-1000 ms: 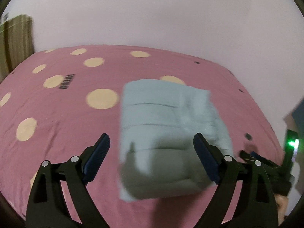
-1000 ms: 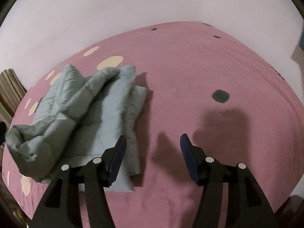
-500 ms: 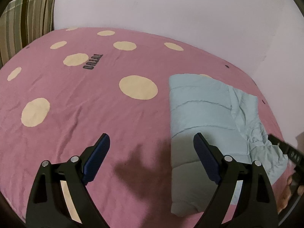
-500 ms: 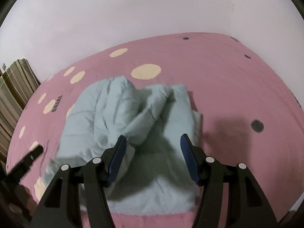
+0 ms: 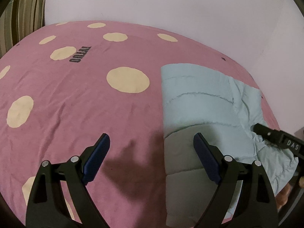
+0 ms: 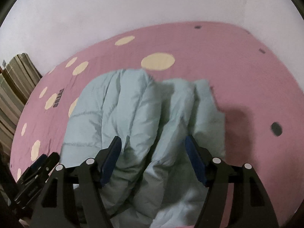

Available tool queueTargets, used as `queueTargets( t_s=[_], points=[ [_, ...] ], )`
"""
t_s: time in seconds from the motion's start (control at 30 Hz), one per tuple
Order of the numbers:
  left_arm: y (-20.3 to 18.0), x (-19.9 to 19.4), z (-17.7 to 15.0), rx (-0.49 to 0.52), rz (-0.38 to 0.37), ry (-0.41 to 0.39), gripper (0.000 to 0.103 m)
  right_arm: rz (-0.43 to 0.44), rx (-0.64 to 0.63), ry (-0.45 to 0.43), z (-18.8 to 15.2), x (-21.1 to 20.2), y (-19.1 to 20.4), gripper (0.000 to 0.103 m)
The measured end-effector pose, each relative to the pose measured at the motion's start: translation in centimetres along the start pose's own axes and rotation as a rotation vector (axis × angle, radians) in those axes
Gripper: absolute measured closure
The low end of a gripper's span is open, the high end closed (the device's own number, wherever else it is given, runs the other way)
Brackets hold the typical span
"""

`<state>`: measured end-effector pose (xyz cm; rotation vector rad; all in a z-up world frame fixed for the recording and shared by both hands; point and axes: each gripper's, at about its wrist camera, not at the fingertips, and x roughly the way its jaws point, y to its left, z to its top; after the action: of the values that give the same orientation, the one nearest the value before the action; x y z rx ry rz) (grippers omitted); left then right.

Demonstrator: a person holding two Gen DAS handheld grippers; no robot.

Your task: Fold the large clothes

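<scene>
A pale blue-green quilted jacket [image 5: 205, 110] lies folded in puffy layers on the pink bedspread [image 5: 76, 114] with cream dots. My left gripper [image 5: 151, 140] hangs open over the jacket's left edge, one finger above bare bedspread, the other above the cloth, nothing between them. My right gripper [image 6: 153, 142] hovers over the middle of the jacket [image 6: 133, 110]. Its jaws are opening, with a bulging fold lying between them and the pads not pressing on it. Each gripper shows at the edge of the other's view: the right gripper [image 5: 279, 142] and the left gripper [image 6: 36, 174].
A striped cushion [image 5: 22, 19] stands at the bed's far left corner against the white wall [image 5: 190, 9]. A person's hand [image 5: 283, 195] shows at the right edge. Bare bedspread spreads left of the jacket and also right of it [image 6: 256, 95].
My left gripper has swung left off the jacket, which now lies to its right. My right gripper has moved from bare bedspread to above the jacket, and its jaws have widened.
</scene>
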<state>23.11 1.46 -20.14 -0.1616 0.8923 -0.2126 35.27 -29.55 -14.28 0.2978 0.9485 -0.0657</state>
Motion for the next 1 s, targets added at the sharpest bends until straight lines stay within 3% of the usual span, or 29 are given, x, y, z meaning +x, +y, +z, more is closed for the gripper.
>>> queueTargets(
  t_s=[0.07,0.13,0.2,0.3,0.57,0.8,1.0],
  points=[
    [-0.1,0.2,-0.1,0.004,0.001,0.001,0.014,0.002,-0.003,0.016,-0.2,0.6,0.1,0.035],
    [-0.2,0.4,-0.1,0.006,-0.002,0.001,0.014,0.010,0.003,0.022,-0.4,0.8,0.0,0.051],
    [-0.4,0.5,-0.1,0.009,-0.007,0.004,0.014,0.032,0.003,0.038,-0.4,1.1,0.1,0.074],
    [-1.0,0.4,0.0,0.023,-0.012,0.003,0.014,0.062,-0.020,0.032,-0.5,0.9,0.3,0.091],
    [-5.1,0.0,1.1,0.116,-0.060,-0.014,0.014,-0.009,-0.061,-0.038,-0.2,-1.2,-1.9,0.094],
    [-9.4,3.8,-0.5,0.206,-0.034,0.061,0.014,-0.019,-0.015,0.015,-0.6,1.4,-6.0,0.093],
    [-10.7,6.1,-1.8,0.244,-0.003,0.101,0.013,0.006,0.022,0.055,-1.3,4.6,-8.4,0.092]
  ],
)
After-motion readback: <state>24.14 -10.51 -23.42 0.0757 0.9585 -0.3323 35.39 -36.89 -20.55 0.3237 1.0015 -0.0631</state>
